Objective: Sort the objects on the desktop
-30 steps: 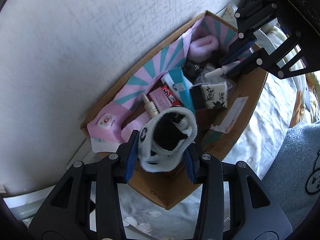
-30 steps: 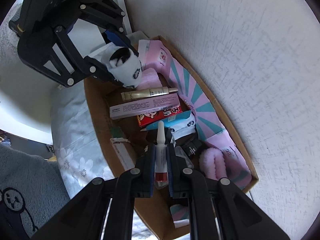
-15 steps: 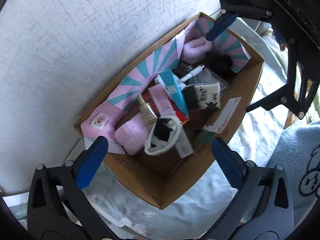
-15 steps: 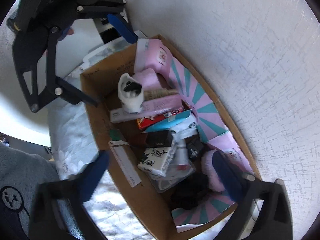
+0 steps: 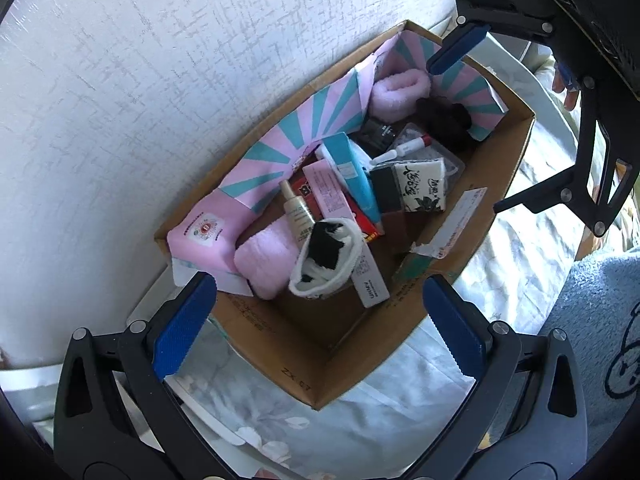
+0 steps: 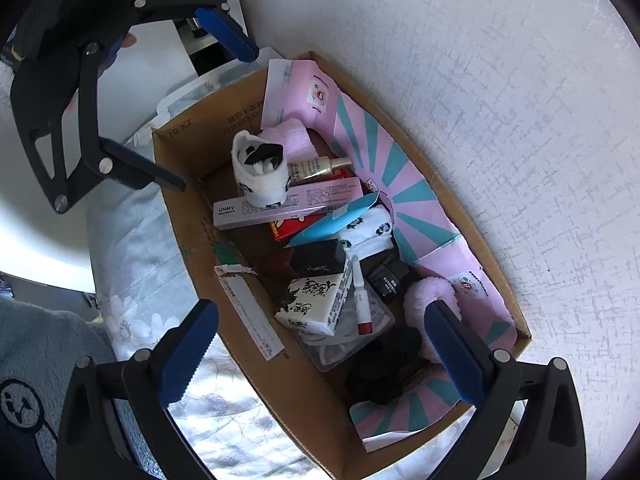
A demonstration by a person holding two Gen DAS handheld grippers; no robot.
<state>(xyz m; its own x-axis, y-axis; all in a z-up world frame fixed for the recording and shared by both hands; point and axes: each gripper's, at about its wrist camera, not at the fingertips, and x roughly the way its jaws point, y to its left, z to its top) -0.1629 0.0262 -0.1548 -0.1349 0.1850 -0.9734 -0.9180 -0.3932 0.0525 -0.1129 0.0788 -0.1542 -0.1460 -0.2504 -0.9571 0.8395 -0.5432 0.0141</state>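
Both grippers are hanging over one cardboard box and pointing steeply down into it. The left gripper is standing with its two blue pads as wide apart as they go, and nothing is lying between them or being held. The right gripper is likewise gaping fully, its two blue pads empty.

Just beyond the left gripper, one black-and-white sock is sitting upright at the near end of the box, leaning on a long lilac carton. Beside it one pale pink fluffy roll is lying, and a second pink fluffy roll is resting at the far end, making two. One gold-capped bottle is lying next to the sock, touching the lilac carton and one red packet.

Under the right gripper, one small white tube with a red cap is lying across a clear plastic pouch, just beside one black-and-white tissue pack. One black box, one blue carton, one small black jar and one dark fuzzy scrunchie are crowding the middle.

One pink and teal striped liner is running along the wall side of the box. The box is sitting on a floral cloth against a white textured wall.
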